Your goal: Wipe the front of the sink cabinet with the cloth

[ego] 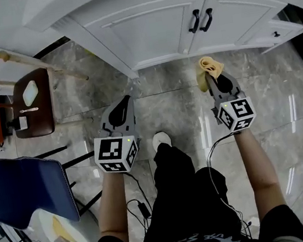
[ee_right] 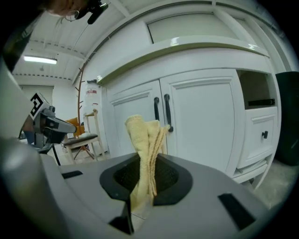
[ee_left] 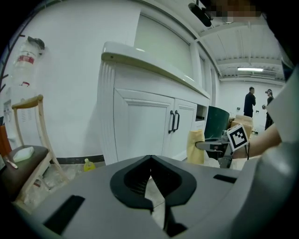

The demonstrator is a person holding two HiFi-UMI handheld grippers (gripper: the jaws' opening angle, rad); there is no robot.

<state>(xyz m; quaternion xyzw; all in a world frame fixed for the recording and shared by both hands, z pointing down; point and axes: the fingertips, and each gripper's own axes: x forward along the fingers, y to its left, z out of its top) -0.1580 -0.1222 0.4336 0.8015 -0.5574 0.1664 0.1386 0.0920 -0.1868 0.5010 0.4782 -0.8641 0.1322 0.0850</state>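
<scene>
The white sink cabinet (ego: 155, 27) stands ahead, its two doors shut, with a pair of black handles (ego: 200, 20). My right gripper (ego: 211, 79) is shut on a folded yellow cloth (ego: 209, 68) and hangs a short way in front of the right door, apart from it. In the right gripper view the cloth (ee_right: 145, 140) sticks up between the jaws of the right gripper (ee_right: 147, 161), with the door handles (ee_right: 161, 112) behind it. My left gripper (ego: 128, 99) is shut and holds nothing, below the cabinet's left corner. The left gripper (ee_left: 150, 161) looks at the cabinet (ee_left: 140, 128) side-on.
A wooden chair with a brown seat (ego: 32, 98) stands at the left, and a blue padded seat (ego: 27, 188) is nearer. A small yellow bottle (ee_left: 87, 164) sits by the cabinet's base. A drawer with a knob (ee_right: 264, 134) is right of the doors. Cables trail on the marble floor (ego: 285, 115).
</scene>
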